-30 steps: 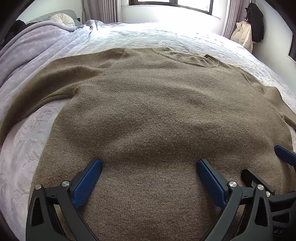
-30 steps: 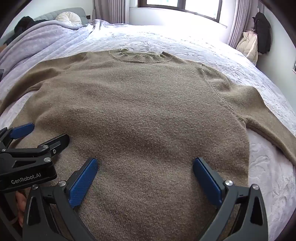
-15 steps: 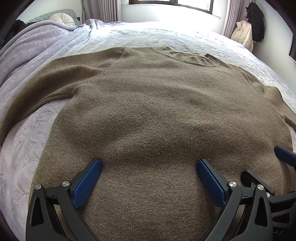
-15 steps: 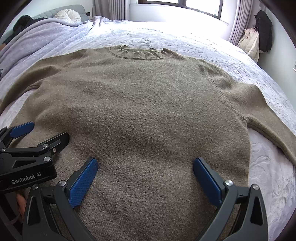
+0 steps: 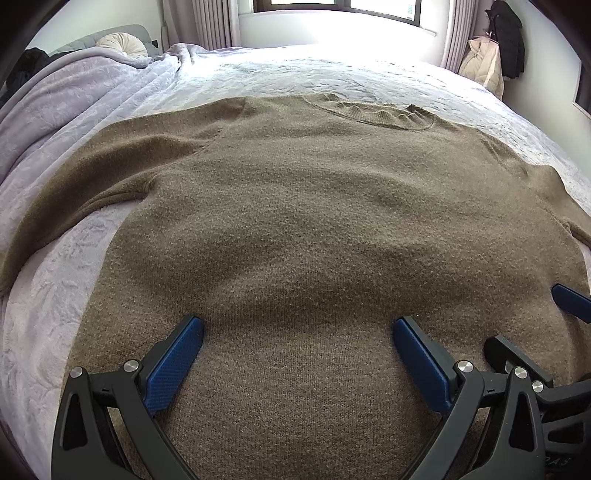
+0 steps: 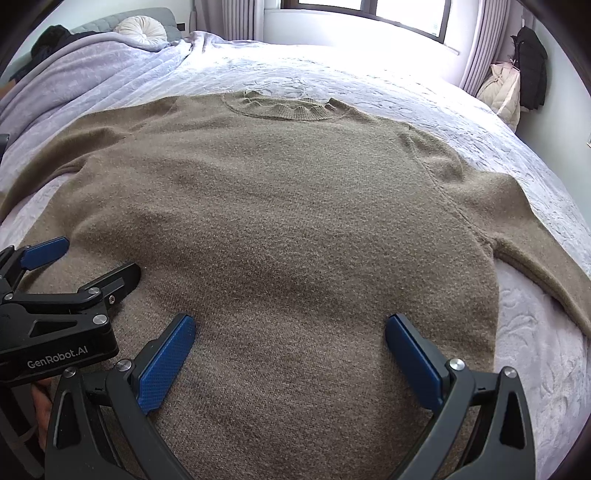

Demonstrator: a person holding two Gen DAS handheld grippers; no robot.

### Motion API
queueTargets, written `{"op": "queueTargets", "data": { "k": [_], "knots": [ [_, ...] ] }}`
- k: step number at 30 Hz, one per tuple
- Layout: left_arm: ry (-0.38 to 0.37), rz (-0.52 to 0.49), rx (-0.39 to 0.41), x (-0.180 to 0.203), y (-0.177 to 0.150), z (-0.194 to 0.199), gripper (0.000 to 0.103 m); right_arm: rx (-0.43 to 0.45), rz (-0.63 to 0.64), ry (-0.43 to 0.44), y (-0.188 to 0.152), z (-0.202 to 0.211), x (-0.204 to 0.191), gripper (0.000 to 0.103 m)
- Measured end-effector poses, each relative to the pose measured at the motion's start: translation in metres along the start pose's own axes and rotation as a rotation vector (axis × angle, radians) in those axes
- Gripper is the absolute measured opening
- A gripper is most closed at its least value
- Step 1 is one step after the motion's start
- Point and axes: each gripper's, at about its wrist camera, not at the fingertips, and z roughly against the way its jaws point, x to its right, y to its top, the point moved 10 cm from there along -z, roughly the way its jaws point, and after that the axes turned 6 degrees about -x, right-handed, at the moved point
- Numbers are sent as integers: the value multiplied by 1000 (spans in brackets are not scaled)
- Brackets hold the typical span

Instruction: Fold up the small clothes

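Two grippers: both hover side by side over the near part of one sweater, fingers pointing toward its neckline.
Sweater [image 5: 314, 221]: brown knit, spread flat and face up on the bed, neck toward the window, both sleeves stretched out to the sides.
Collar [image 6: 284, 107]: ribbed, at the far end of the sweater, slightly wavy.
Left sleeve [image 5: 92, 184]: runs out over the bedcover toward the rumpled blanket.
Right sleeve [image 6: 535, 240]: slants down toward the near right edge of the bed.
Left gripper [image 5: 297, 332]: jaws spread wide, nothing between them, blue pads above the lower sweater body; whether the tips touch the knit cannot be told.
Right gripper [image 6: 290, 328]: jaws likewise spread wide and empty, above the lower right part of the body.
Bed [image 6: 369, 74]: covered by a pale lilac quilted bedcover.
Blanket [image 5: 74, 99]: lilac, heaped along the left side.
Pillow [image 6: 140, 29]: round, cream, by the headboard.
Coats [image 5: 495, 59]: one light, one dark, hanging at the far right wall.
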Motion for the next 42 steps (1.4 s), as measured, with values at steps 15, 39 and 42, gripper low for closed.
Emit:
{"op": "queueTargets", "data": {
  "k": [15, 39, 42],
  "knots": [
    [27, -7, 1, -1, -1, 1, 103, 8, 18, 9, 1, 2, 1, 102],
    [2, -34, -30, 30, 31, 38, 103, 67, 91, -111, 24, 44, 12, 103],
    [-19, -50, -14, 46, 44, 46, 103, 90, 62, -121, 34, 55, 29, 103]
  ]
}}
